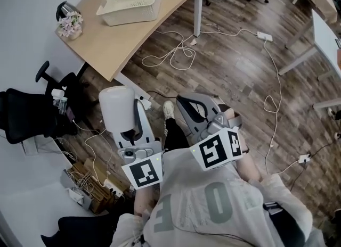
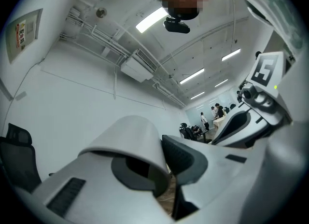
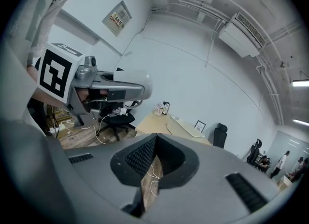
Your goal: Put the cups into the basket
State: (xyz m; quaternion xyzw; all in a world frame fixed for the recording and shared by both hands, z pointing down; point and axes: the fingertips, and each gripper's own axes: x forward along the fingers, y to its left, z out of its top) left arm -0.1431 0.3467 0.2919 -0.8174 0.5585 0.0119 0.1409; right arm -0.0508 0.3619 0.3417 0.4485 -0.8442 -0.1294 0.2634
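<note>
A white cup point(image 1: 116, 107) is held upside down in my left gripper point(image 1: 123, 114), low in the head view and well short of the table. In the left gripper view the cup point(image 2: 130, 141) fills the middle, its wall pinched between the two fingers of the left gripper point(image 2: 161, 167). My right gripper point(image 1: 187, 105) sits beside it to the right, shut with nothing in it; in its own view the right gripper point(image 3: 152, 162) leaves only a thin sliver of floor between the pads. The cream basket point(image 1: 130, 2) stands on the wooden table point(image 1: 112, 43) at the far left.
A small pot of flowers point(image 1: 70, 26) sits on the table's left corner. Black office chairs point(image 1: 26, 115) stand left of me. White cables point(image 1: 170, 54) and a power strip point(image 1: 264, 36) lie on the wood floor. Another desk point(image 1: 326, 38) is at the right.
</note>
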